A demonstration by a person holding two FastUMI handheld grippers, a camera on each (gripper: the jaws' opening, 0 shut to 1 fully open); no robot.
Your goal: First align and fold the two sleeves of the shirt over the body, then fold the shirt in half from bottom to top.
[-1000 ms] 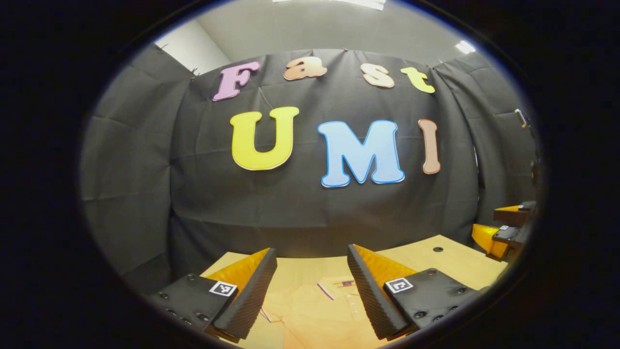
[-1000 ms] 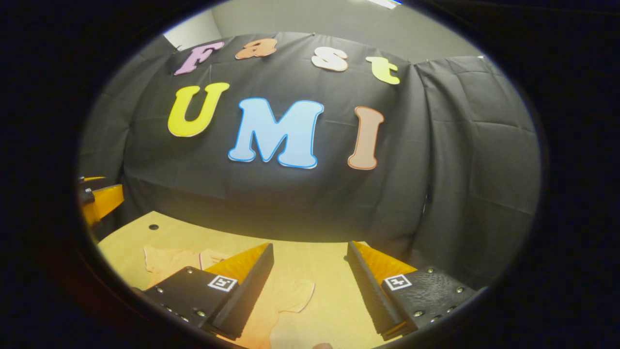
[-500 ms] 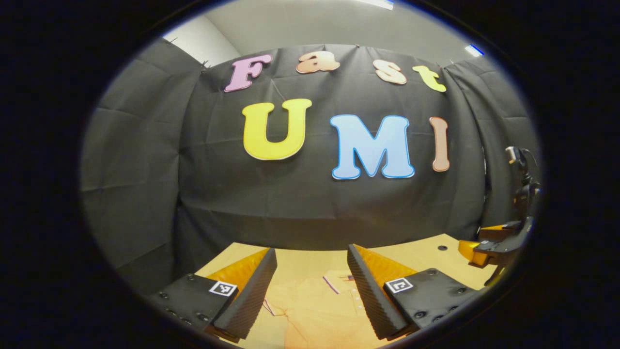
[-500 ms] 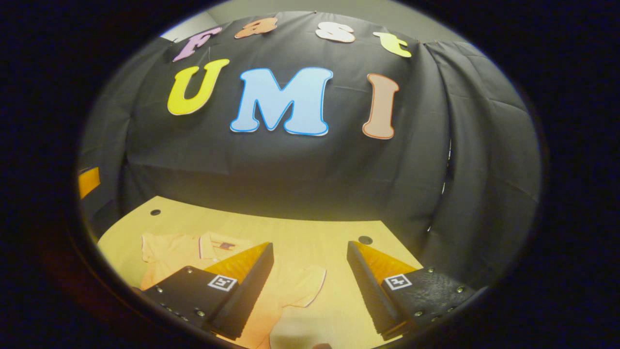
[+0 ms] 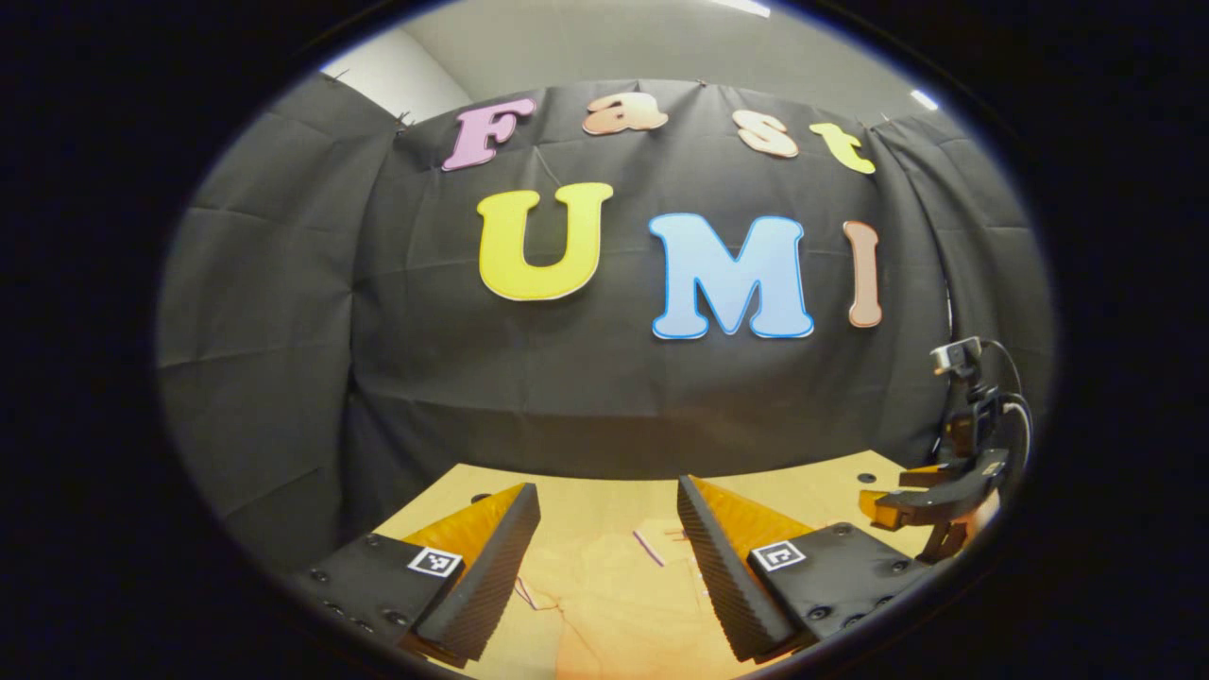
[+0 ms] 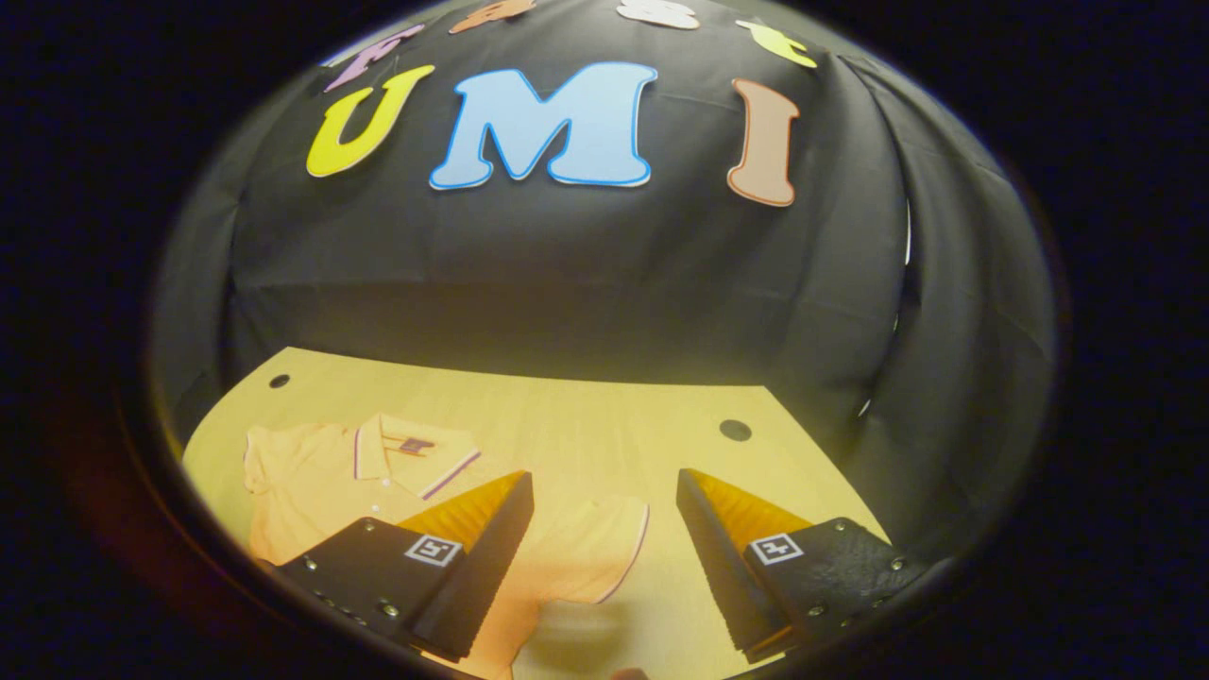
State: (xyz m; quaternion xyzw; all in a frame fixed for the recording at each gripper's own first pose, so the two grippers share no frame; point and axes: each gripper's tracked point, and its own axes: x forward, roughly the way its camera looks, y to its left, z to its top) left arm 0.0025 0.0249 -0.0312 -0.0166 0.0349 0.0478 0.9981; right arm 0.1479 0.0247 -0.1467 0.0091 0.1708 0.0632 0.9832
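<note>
Meanwhile the right gripper (image 6: 604, 538) had tipped downward over the last second, bringing the shirt (image 6: 321, 477) on the desk (image 6: 586, 425) into fuller sight, collar and near sleeve (image 6: 590, 552) spread flat. Both grippers' jaws stood wide apart, holding nothing, with the left gripper (image 5: 604, 543) above the shirt's body; the sleeve folds looked about to begin.

Shirts: I count one, an orange polo shirt (image 6: 312, 477) lying flat on the table (image 6: 586, 425).
Sleeves: I make out two on the shirt; one sleeve (image 6: 590, 557) spreads out on the table between my right gripper's fingers, the other (image 6: 260, 463) at the shirt's far side.
Collars: one collar (image 6: 416, 458), at the shirt's end nearest the booth wall.
Tables: one.
Table holes: I see two, one hole (image 6: 279, 382) beyond the shirt's shoulder, one hole (image 6: 735, 430) past the spread sleeve.
Grippers: two, my left gripper (image 5: 604, 529) and right gripper (image 6: 604, 519), both with fingers apart above the shirt.
</note>
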